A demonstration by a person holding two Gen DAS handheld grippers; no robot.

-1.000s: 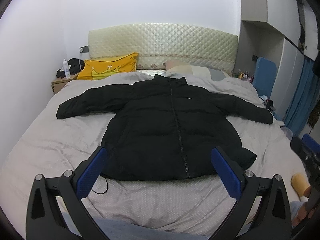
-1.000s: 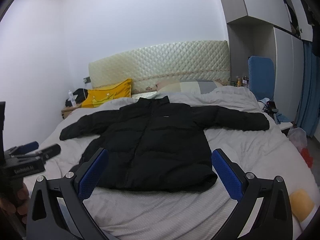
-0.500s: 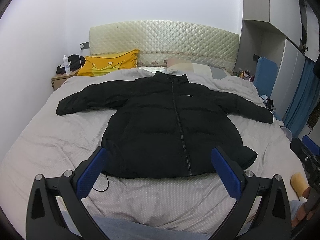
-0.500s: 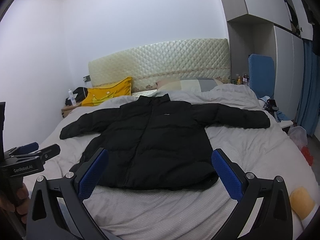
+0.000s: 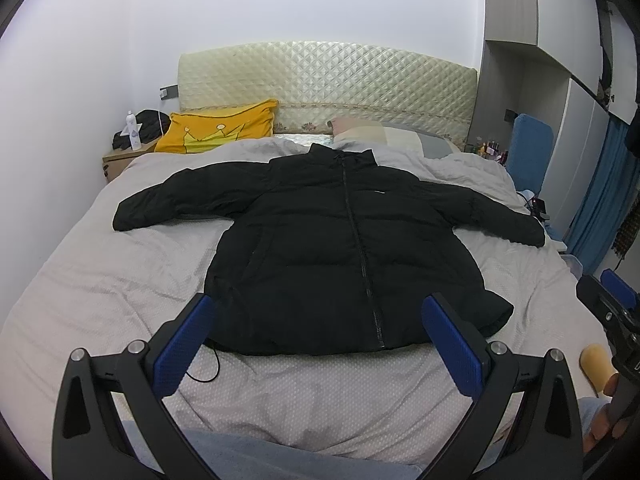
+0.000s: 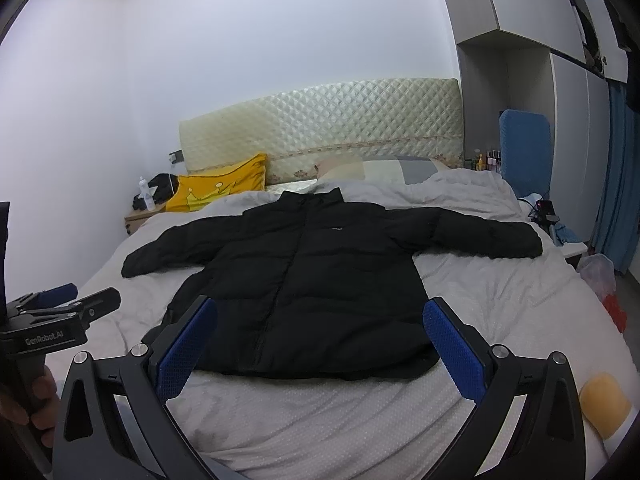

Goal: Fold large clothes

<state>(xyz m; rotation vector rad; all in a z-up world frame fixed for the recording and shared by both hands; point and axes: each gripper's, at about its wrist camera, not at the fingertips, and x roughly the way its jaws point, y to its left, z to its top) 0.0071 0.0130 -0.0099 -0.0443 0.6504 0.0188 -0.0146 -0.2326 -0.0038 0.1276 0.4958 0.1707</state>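
Observation:
A black puffer jacket [image 5: 340, 248] lies flat and zipped on the grey bed [image 5: 100, 280], front up, both sleeves spread sideways, collar toward the headboard. It also shows in the right wrist view [image 6: 320, 280]. My left gripper [image 5: 318, 322] is open and empty, held above the foot of the bed just short of the jacket's hem. My right gripper [image 6: 320, 324] is open and empty, also near the hem, to the right of the left one. The left gripper's body [image 6: 52, 320] shows at the right wrist view's left edge.
A yellow crown pillow [image 5: 218, 132] and a pale pillow [image 5: 376, 134] lie by the quilted headboard [image 5: 328, 76]. A nightstand [image 5: 120, 158] with a bottle stands at the left. A blue chair [image 5: 530, 152], wardrobe and blue curtain stand at the right. A black cord [image 5: 208, 364] lies by the hem.
Both grippers have moved slightly forward and tilted, so the jacket sits a little lower and larger in view. The jacket has not moved. Both grippers stay open.

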